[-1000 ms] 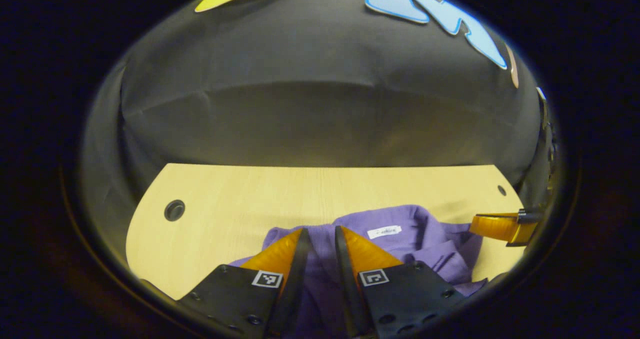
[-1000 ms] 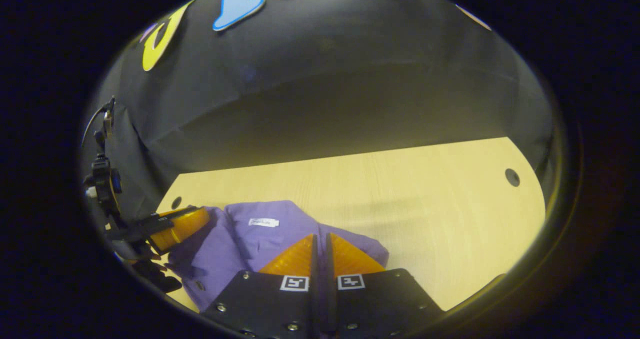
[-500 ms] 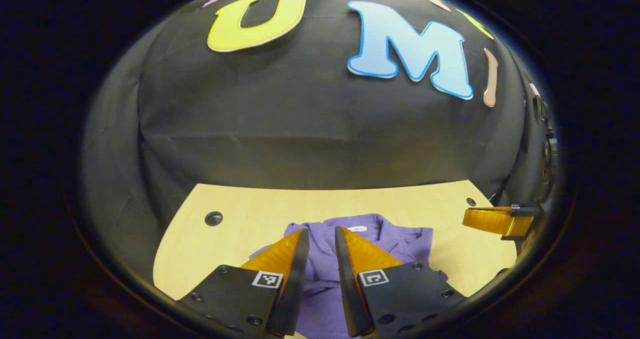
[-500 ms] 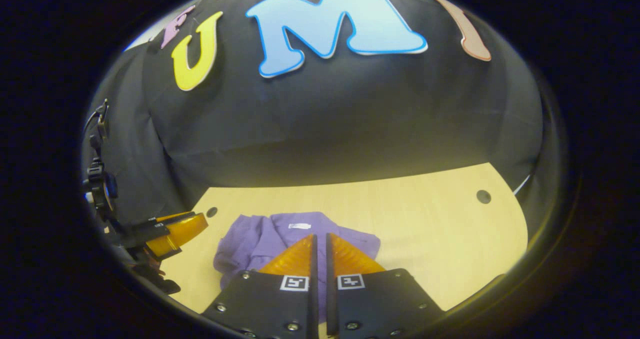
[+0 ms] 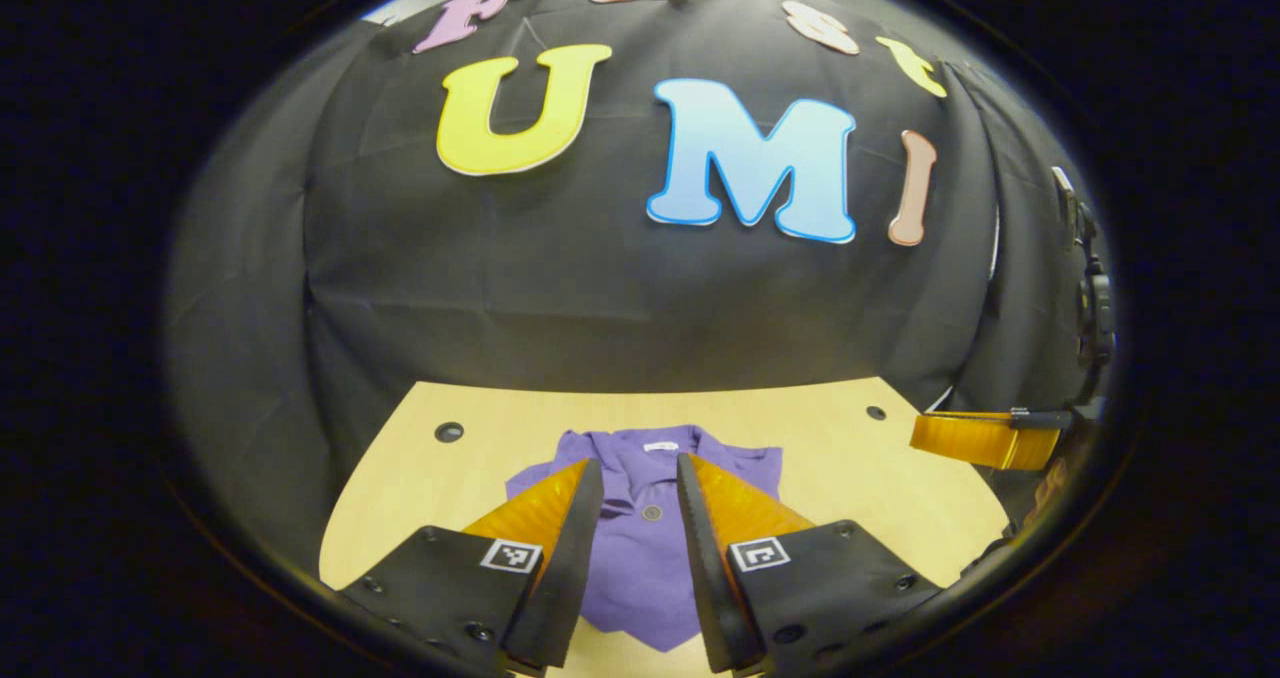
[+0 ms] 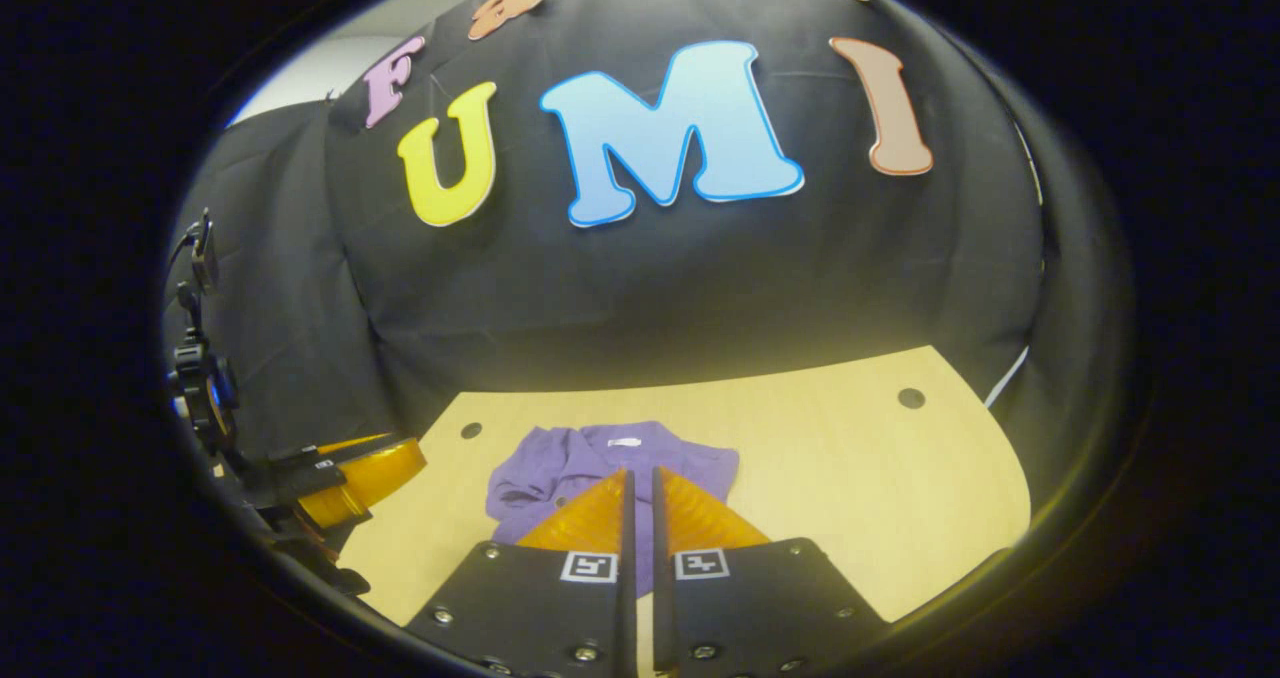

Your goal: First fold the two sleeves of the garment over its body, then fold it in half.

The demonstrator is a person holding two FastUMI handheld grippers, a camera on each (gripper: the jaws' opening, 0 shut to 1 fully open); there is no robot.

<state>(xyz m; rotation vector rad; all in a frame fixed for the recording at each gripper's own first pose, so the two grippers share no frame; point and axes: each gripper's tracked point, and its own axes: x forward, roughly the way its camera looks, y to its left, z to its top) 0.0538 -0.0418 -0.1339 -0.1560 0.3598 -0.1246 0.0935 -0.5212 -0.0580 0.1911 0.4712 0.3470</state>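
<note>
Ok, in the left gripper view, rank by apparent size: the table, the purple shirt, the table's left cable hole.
1. Wooden table
2. Purple shirt, partly hidden behind the hand-held gripper's fingers
3. Left cable hole

Both views are aimed down, from above & back, at the table [image 5: 480, 458] [image 6: 850, 458] w/ shirt [image 5: 640, 548] [image 6: 560, 458]; booth wall is shared behind.
</note>
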